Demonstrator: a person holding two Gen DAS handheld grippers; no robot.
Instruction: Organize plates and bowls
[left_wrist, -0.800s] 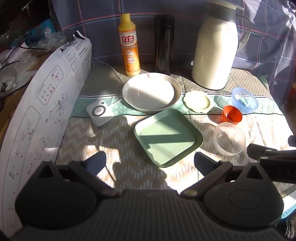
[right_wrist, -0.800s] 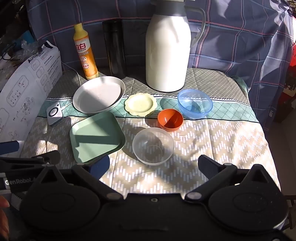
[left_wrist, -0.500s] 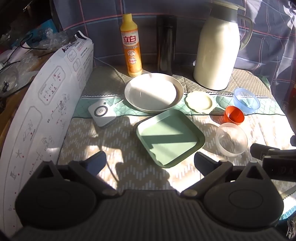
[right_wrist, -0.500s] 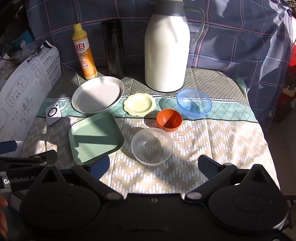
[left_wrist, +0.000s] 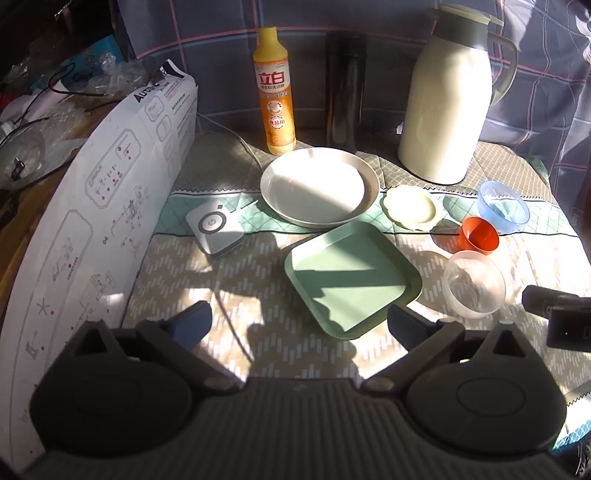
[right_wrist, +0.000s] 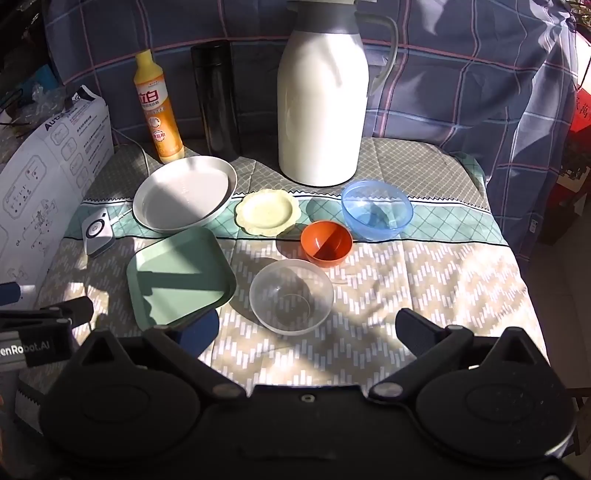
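We hold the left gripper (left_wrist: 297, 325) and right gripper (right_wrist: 306, 330) with jaws spread wide and nothing between them, above the patterned tablecloth (right_wrist: 424, 280). On it sit 3 plates, a round white plate (right_wrist: 183, 194), a square green plate (right_wrist: 179, 277) and a small scalloped yellow dish (right_wrist: 266, 212), and 3 bowls: a clear plastic bowl (right_wrist: 291, 297), an orange bowl (right_wrist: 325, 243) and a blue translucent bowl (right_wrist: 376, 208).

We see six dishes, all upright and empty, on the cloth-covered tabletop (right_wrist: 424, 280): a round white plate (right_wrist: 184, 194), a square pale-green plate (right_wrist: 181, 277) just before it, a small scalloped cream dish (right_wrist: 266, 212), a small orange bowl (right_wrist: 325, 242), a translucent blue bowl (right_wrist: 376, 208) and a clear plastic bowl (right_wrist: 291, 295) nearest us.
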